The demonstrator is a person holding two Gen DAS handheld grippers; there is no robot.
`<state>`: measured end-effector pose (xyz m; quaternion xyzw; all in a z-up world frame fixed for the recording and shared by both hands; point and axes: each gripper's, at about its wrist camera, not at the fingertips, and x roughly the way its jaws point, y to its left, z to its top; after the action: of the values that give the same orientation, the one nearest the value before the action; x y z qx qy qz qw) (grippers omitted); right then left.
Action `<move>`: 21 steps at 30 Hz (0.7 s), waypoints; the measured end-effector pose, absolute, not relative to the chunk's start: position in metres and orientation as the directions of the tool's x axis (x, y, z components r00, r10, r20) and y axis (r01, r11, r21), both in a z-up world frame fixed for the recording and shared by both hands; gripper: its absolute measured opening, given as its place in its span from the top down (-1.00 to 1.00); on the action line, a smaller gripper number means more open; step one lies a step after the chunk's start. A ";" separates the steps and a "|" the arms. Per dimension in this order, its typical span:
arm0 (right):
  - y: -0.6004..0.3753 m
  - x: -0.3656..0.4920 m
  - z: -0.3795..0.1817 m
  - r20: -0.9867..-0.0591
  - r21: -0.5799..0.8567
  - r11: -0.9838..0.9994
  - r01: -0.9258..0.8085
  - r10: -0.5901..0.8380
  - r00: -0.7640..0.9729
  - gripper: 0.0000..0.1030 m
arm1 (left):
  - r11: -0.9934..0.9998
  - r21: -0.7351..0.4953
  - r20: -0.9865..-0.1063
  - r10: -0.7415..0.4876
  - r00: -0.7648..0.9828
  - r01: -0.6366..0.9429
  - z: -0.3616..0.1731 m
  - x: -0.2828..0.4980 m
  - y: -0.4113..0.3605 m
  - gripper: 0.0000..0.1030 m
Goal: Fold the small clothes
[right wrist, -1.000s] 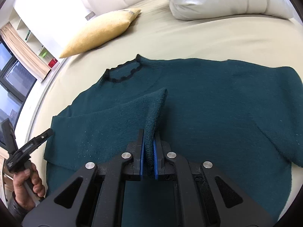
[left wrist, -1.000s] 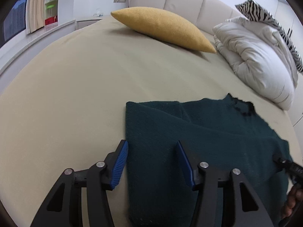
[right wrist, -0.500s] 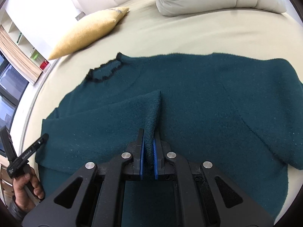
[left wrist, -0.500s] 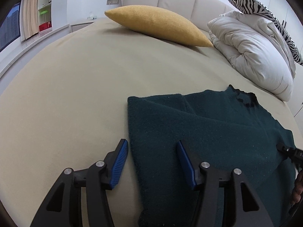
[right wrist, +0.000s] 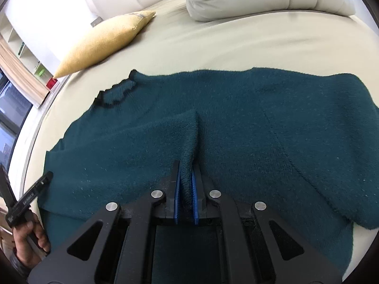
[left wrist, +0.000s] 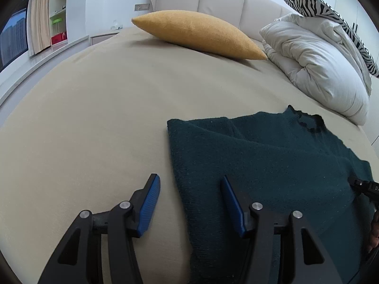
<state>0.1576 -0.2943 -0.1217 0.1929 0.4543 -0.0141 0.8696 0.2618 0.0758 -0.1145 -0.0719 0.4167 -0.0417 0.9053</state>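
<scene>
A dark teal knit sweater (right wrist: 248, 123) lies spread on the beige bed, its black-trimmed neck (right wrist: 116, 93) toward the pillows. Its left sleeve is folded across the body. My right gripper (right wrist: 186, 172) is shut on the cuff end of that folded sleeve (right wrist: 187, 142) and holds it just above the sweater's middle. In the left wrist view the sweater (left wrist: 272, 165) shows a straight folded left edge. My left gripper (left wrist: 189, 189) is open and empty, straddling that edge low over the bed.
A yellow cushion (left wrist: 199, 36) lies at the head of the bed (left wrist: 94, 118). White pillows (left wrist: 319, 71) and a zebra-print cushion (left wrist: 331, 14) are piled at the back right. Shelves and a window (left wrist: 14, 40) stand beyond the bed's left edge.
My right gripper has carried the sleeve cuff slightly further across the sweater. My left gripper has pulled back a little and stays open.
</scene>
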 end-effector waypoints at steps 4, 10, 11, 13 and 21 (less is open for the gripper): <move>-0.294 0.153 -0.111 -0.786 0.327 0.920 0.215 0.139 0.602 0.80 | 0.981 -0.191 -0.737 -0.128 0.664 -0.022 -0.107 0.255 0.086 -0.11; -0.296 0.145 -0.103 -0.789 0.343 0.912 0.226 0.149 0.596 0.64 | 0.986 -0.163 -0.728 -0.092 0.679 -0.041 -0.100 0.247 0.089 -0.11; -0.296 0.144 -0.105 -0.792 0.350 0.909 0.228 0.157 0.590 0.64 | 0.986 -0.165 -0.727 -0.096 0.680 -0.037 -0.099 0.246 0.090 -0.11; -0.297 0.140 -0.108 -0.793 0.352 0.908 0.228 0.160 0.587 0.64 | 0.982 -0.184 -0.730 -0.102 0.676 -0.051 -0.099 0.245 0.097 -0.11; -0.308 0.132 -0.116 -0.773 0.432 0.867 0.248 0.213 0.598 0.25 | 0.964 -0.262 -0.792 -0.239 0.562 0.041 -0.095 0.236 0.105 -0.37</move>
<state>0.1323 -0.3076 -0.1163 0.2575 0.4481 -0.0103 0.8560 0.2357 0.1046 -0.0950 -0.1074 0.4609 -0.0799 0.8773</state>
